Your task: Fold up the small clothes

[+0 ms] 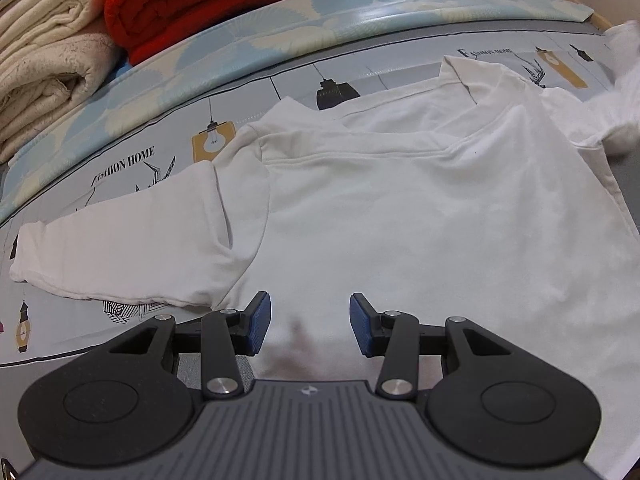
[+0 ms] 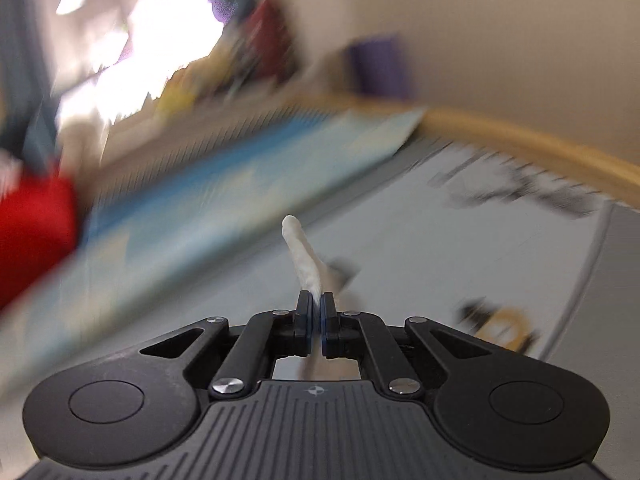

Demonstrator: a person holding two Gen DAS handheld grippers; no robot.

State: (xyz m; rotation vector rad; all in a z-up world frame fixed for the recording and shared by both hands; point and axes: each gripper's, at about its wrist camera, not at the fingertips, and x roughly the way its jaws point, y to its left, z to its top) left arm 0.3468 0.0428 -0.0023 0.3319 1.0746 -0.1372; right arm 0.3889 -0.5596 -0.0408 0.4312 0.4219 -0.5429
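Note:
A small white long-sleeved shirt (image 1: 420, 208) lies flat on the printed grey sheet (image 1: 132, 168), collar toward the far side. Its left sleeve (image 1: 120, 252) stretches out to the left. My left gripper (image 1: 310, 322) hovers over the shirt's near edge, open, with only cloth below and nothing between its blue pads (image 1: 261, 320). At the right edge of the left wrist view the other sleeve (image 1: 624, 92) is lifted and blurred. In the right wrist view my right gripper (image 2: 316, 312) is shut on a thin strip of white sleeve cloth (image 2: 299, 248) that sticks out past the fingertips.
Folded cream blankets (image 1: 48, 60) and a red blanket (image 1: 208, 4) are stacked at the far left on a blue patterned mat (image 1: 320, 12). A wooden edge (image 2: 520, 140) borders the surface on the far right. The right wrist view is heavily motion-blurred.

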